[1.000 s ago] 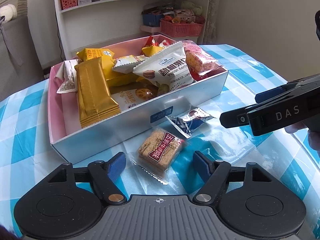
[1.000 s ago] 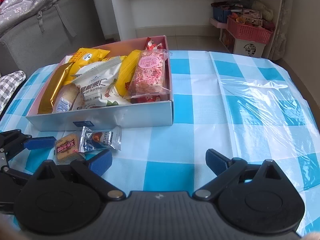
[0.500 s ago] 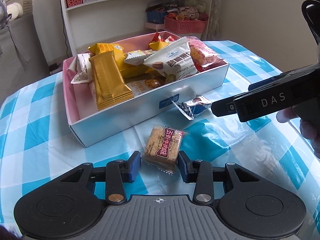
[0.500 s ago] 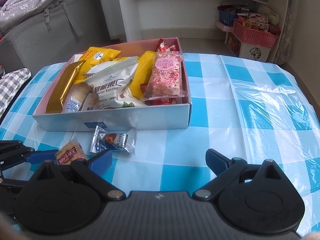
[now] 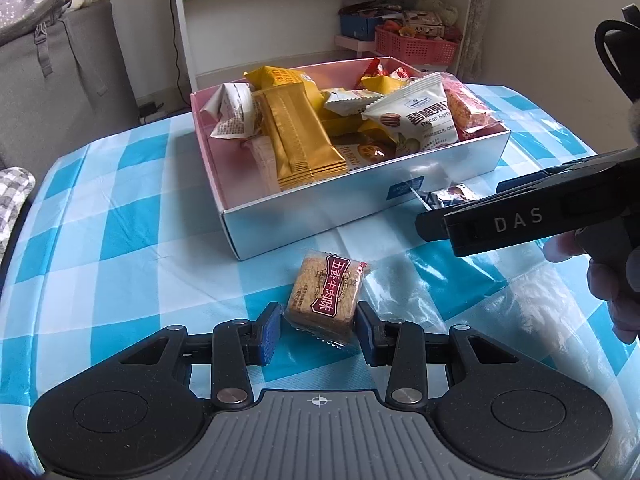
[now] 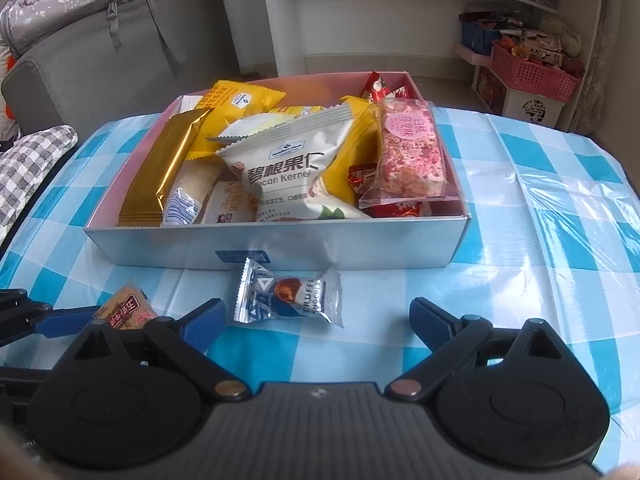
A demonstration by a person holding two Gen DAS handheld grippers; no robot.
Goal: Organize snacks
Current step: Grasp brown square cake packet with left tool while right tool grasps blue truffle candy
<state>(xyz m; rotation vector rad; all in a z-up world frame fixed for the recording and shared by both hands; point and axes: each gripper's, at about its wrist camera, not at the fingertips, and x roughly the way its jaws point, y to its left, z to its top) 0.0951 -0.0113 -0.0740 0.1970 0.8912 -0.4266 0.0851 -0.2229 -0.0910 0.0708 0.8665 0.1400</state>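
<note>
My left gripper [image 5: 318,334] is shut on a square brown cracker packet [image 5: 326,294] with a red label and holds it just off the checked cloth, in front of the snack box [image 5: 360,216]. The packet also shows in the right wrist view [image 6: 124,308]. The box [image 6: 280,246] is white outside, pink inside, and full of several wrapped snacks. My right gripper [image 6: 316,318] is open, its fingers either side of a silver truffle packet [image 6: 290,296] lying on the cloth before the box. The truffle packet is partly hidden behind the right gripper in the left wrist view [image 5: 448,196].
The table has a blue and white checked cloth [image 6: 540,184] under clear plastic. A white shelf unit [image 5: 320,8] and a red basket [image 6: 532,72] stand behind. A grey sofa [image 6: 100,52] stands at the left.
My left gripper has closed on the cracker packet and lifted it back from the box. My right gripper has moved in toward the truffle packet, still open.
</note>
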